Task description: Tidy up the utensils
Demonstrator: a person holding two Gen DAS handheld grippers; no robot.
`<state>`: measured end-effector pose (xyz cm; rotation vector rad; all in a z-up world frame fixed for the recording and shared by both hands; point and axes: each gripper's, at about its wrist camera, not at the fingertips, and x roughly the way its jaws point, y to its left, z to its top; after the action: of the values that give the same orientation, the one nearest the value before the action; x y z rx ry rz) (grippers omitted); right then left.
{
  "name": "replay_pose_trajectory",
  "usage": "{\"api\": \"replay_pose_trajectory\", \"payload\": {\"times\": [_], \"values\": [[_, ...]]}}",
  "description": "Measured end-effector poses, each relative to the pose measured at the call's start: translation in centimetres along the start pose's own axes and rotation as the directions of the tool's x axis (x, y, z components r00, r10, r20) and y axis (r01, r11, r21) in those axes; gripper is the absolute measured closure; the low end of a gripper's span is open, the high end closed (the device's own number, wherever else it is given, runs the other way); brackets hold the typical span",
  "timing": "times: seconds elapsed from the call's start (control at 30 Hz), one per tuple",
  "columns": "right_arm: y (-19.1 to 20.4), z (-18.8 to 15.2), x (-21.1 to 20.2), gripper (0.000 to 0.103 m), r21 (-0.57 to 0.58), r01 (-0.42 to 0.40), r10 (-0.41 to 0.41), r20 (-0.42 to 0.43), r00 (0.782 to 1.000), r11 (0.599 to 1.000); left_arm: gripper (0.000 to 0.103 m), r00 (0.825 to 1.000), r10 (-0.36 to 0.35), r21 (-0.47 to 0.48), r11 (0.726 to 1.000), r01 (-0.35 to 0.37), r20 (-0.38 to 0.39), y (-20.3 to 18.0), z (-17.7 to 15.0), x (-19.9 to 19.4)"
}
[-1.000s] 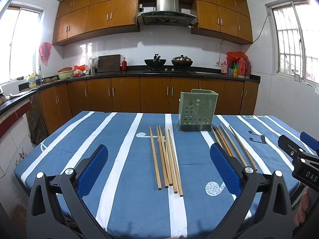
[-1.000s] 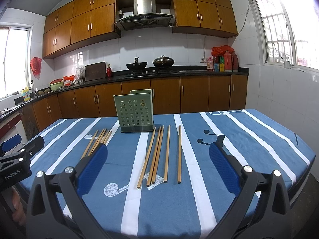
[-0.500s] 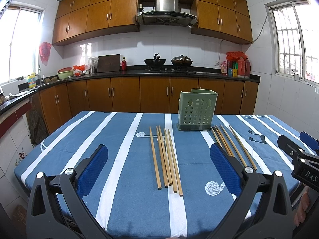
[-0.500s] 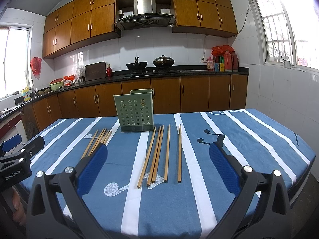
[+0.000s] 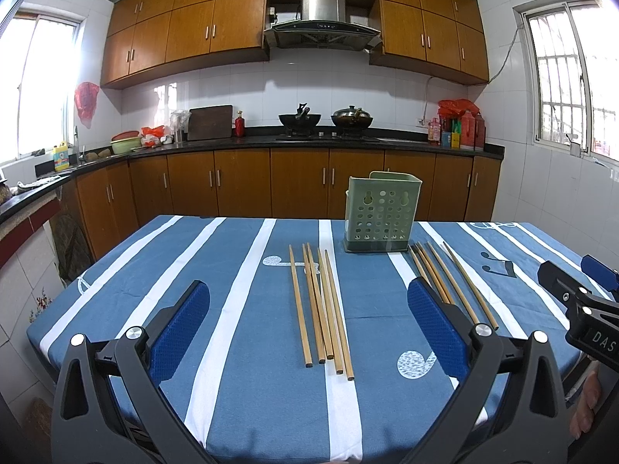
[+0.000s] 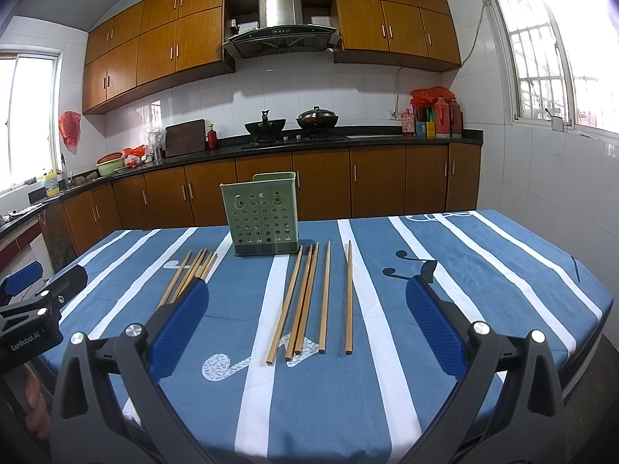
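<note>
My left gripper (image 5: pixel 309 321) is wide open and holds nothing. My right gripper (image 6: pixel 305 317) is wide open too, with nothing in it. Both hang over the blue striped table (image 5: pixel 232 386). A green holder (image 5: pixel 381 210) with holes stands at the far side. One bunch of chopsticks (image 5: pixel 321 305) lies flat to its left. Another bunch (image 6: pixel 309 297) lies flat to its right.

Bright daylight floods through blown-out side windows (image 6: pixel 557 54); sharp focus, with strong fisheye bending and dark corners.
</note>
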<state>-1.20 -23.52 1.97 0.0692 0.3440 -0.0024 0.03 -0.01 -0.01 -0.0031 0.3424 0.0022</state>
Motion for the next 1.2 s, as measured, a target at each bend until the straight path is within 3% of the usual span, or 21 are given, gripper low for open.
{"api": "replay_pose_trajectory", "payload": {"times": [0.97, 1.2], "values": [[-0.1, -0.1, 0.1, 0.004, 0.002, 0.0, 0.0, -0.004, 1.0, 1.0, 0.002, 1.0, 0.001, 0.002, 1.0, -0.001, -0.002, 0.0, 0.0, 0.0], [-0.6, -0.3, 1.5, 0.004, 0.014, 0.027, -0.026, -0.057, 0.998, 1.0, 0.002, 0.999, 0.012, -0.001, 1.0, -0.012, -0.033, 0.1, -0.3, 0.7]]}}
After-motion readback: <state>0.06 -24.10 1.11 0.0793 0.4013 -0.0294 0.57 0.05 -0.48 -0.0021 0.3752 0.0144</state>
